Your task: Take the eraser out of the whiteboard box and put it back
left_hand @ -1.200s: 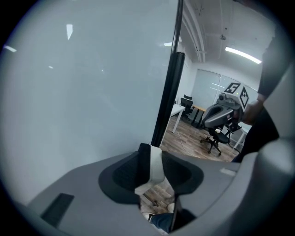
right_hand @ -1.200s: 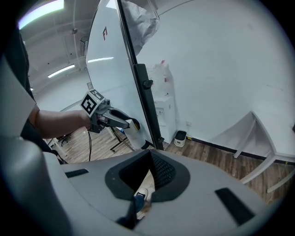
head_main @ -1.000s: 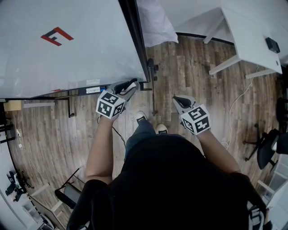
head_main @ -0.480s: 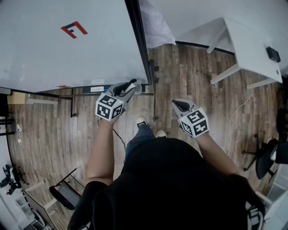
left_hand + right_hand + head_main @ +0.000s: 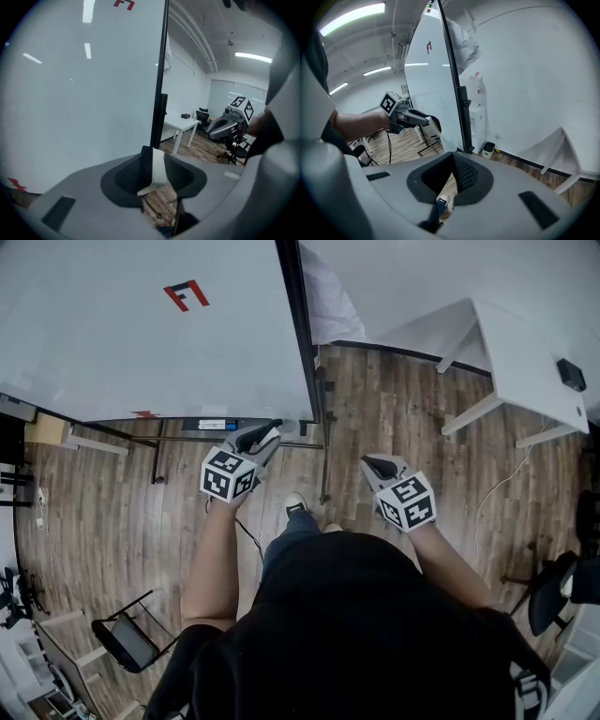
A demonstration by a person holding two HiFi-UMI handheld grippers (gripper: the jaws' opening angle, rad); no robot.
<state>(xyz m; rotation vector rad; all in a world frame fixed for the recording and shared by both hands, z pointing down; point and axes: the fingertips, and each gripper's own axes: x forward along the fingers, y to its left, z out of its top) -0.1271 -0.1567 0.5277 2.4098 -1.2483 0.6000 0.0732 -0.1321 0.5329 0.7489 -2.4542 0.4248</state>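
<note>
A big whiteboard [image 5: 141, 324] with a red logo stands at the upper left of the head view. Along its bottom edge runs a narrow box [image 5: 211, 424]. My left gripper [image 5: 266, 435] hovers just in front of the box's right end, shut on a white-and-black eraser [image 5: 157, 165] that sits upright between its pads. The right gripper view shows that gripper [image 5: 425, 123] from the side, close to the board's edge. My right gripper [image 5: 373, 465] hangs to the right over the wood floor, shut with nothing in it.
The board's black frame post [image 5: 300, 334] and stand legs [image 5: 323, 442] lie between the two grippers. A white desk [image 5: 525, 343] stands at the right, with an office chair [image 5: 553, 587] below it. A black chair [image 5: 127, 643] sits at the lower left. The person's shoes [image 5: 295, 505] show below.
The whiteboard and its box have slid lower and to the right in the head view, closer to the left gripper. Both grippers keep their states, and the eraser stays in the left one.
</note>
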